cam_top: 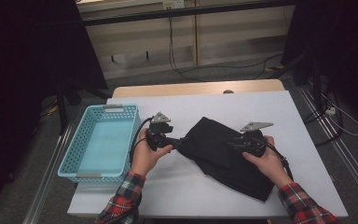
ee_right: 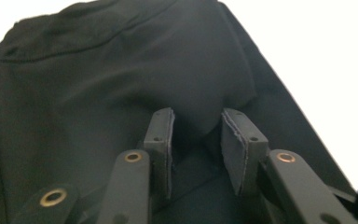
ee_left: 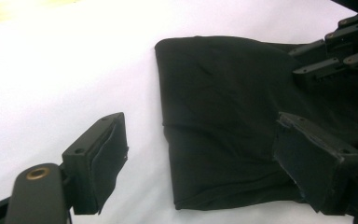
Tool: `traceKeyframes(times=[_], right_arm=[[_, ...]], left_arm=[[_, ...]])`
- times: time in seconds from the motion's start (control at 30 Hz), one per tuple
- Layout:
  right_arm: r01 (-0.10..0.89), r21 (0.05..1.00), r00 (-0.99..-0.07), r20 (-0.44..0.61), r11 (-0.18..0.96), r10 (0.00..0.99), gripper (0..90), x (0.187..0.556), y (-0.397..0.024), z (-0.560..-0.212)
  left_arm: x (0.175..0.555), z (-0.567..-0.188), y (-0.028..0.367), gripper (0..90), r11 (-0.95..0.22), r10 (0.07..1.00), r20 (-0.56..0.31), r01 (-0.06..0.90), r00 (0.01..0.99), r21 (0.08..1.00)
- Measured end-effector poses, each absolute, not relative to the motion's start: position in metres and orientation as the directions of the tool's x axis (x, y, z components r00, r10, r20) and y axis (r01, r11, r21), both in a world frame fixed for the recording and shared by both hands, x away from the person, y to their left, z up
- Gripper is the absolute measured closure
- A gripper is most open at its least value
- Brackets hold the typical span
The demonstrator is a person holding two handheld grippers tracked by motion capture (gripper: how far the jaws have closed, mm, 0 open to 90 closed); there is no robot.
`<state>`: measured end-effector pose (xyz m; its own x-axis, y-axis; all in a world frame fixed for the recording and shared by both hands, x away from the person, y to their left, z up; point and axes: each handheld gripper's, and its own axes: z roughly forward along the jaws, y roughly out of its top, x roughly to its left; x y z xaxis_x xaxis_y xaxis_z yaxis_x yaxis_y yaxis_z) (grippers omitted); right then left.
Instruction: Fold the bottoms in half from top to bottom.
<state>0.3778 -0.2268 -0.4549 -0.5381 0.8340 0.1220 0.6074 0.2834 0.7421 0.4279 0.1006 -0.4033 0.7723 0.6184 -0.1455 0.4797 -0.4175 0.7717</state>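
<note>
A black cloth (cam_top: pixel 223 156) lies folded on the white table (cam_top: pixel 261 107). My left gripper (cam_top: pixel 179 142) is at the cloth's left corner and stands open. In the left gripper view one of its fingers (ee_left: pixel 98 163) is over bare table and the other over the cloth (ee_left: pixel 214 116), whose edge lies between them (ee_left: pixel 205 163) untouched. My right gripper (cam_top: pixel 230 143) rests on the cloth's middle. In the right gripper view a raised fold of the cloth (ee_right: pixel 121 70) fills the narrow gap between its pads (ee_right: pixel 196 140). The right gripper (ee_left: pixel 340 51) also appears farther off in the left gripper view.
A light blue plastic basket (cam_top: pixel 72 156) with nothing in it stands at the table's left edge, close to my left hand. Bare white table lies behind and to the right of the cloth. Cables run over the floor beyond the table.
</note>
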Motion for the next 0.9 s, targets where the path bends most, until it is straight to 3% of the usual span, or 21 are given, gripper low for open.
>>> traceKeyframes(times=[0.3,0.9], right_arm=[[0.618,0.735,-0.544,0.142,0.281,0.827,87.1,0.379,-0.228,-0.457],[0.597,0.763,-0.541,0.152,0.25,0.827,89.2,0.375,-0.24,-0.443]], left_arm=[[0.43,-0.405,0.107,17.7,-0.419,0.631,-0.14,0.486,0.763,0.767],[0.429,-0.403,0.105,17.4,-0.423,0.625,-0.136,0.479,0.769,0.769]])
